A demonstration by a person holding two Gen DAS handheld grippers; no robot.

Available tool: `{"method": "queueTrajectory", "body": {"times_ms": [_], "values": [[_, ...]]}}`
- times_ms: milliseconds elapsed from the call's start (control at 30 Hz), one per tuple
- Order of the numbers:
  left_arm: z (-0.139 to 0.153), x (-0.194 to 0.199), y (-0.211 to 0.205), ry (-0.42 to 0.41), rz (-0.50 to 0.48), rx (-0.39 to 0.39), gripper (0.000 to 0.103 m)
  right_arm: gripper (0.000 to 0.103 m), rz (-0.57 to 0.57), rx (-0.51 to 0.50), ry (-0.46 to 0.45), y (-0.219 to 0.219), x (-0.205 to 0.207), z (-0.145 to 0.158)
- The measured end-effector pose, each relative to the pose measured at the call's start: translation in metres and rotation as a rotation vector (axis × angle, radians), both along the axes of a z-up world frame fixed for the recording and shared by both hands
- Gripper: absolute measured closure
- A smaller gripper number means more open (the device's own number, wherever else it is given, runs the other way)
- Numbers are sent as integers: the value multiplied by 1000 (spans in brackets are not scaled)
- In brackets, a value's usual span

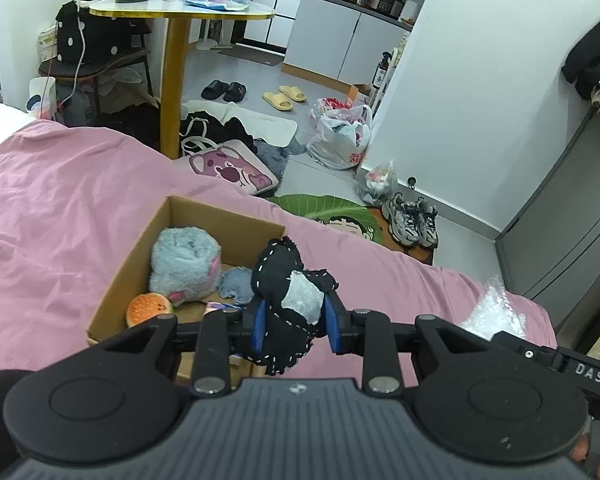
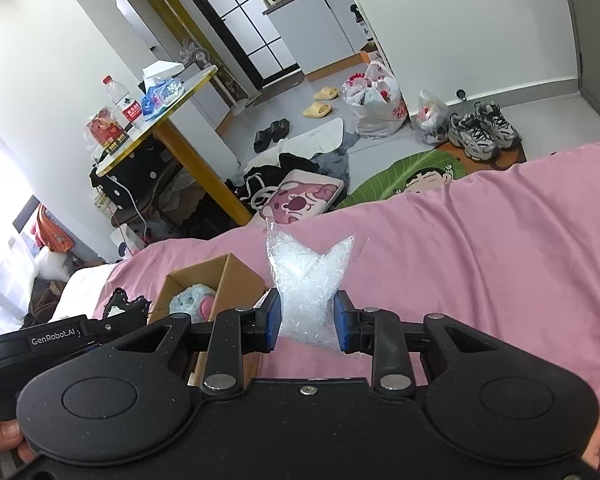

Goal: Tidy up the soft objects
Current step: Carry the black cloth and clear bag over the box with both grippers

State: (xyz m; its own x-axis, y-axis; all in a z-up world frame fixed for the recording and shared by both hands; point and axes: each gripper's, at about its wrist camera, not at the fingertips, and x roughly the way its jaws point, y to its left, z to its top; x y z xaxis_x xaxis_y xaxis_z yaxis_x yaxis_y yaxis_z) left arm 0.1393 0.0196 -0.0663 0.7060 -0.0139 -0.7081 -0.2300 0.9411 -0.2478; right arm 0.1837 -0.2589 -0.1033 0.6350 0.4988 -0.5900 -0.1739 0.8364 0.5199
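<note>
My left gripper (image 1: pixel 296 326) is shut on a black felt toy (image 1: pixel 288 276) with white stitching and a grey patch, held above the near right corner of an open cardboard box (image 1: pixel 112 284) on the pink bedspread. Inside the box lie a fluffy blue plush (image 1: pixel 182 262), a small burger toy (image 1: pixel 148 307) and a grey fuzzy piece (image 1: pixel 236 280). My right gripper (image 2: pixel 308 322) is shut on a clear plastic bag of white filler (image 2: pixel 306 280), held over the bed just right of the box (image 2: pixel 236 280). The bag (image 1: pixel 490 308) also shows in the left wrist view.
The pink bedspread (image 1: pixel 60 208) fills the foreground. Beyond the bed edge stand a yellow round table (image 1: pixel 176 12) with bottles, a cartoon pillow (image 1: pixel 232 166), a green leaf mat (image 1: pixel 332 210), shoes, slippers and plastic bags on the floor. A grey cabinet (image 1: pixel 568 232) stands right.
</note>
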Motion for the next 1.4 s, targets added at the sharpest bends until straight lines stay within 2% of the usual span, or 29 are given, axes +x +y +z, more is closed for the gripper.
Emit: {"method": "queueTrajectory", "body": {"times_ms": [467,1033,1400], "values": [[-6,-2,46,-2,61,-41,74,76,20,-27,-25,30,-4,15],[-43,10,77,96,58,-137,73,76,100,-88,-22,95,4,24],[-68,22,92,172,62,-209,70,76,161,-120,15,138,8,18]]}}
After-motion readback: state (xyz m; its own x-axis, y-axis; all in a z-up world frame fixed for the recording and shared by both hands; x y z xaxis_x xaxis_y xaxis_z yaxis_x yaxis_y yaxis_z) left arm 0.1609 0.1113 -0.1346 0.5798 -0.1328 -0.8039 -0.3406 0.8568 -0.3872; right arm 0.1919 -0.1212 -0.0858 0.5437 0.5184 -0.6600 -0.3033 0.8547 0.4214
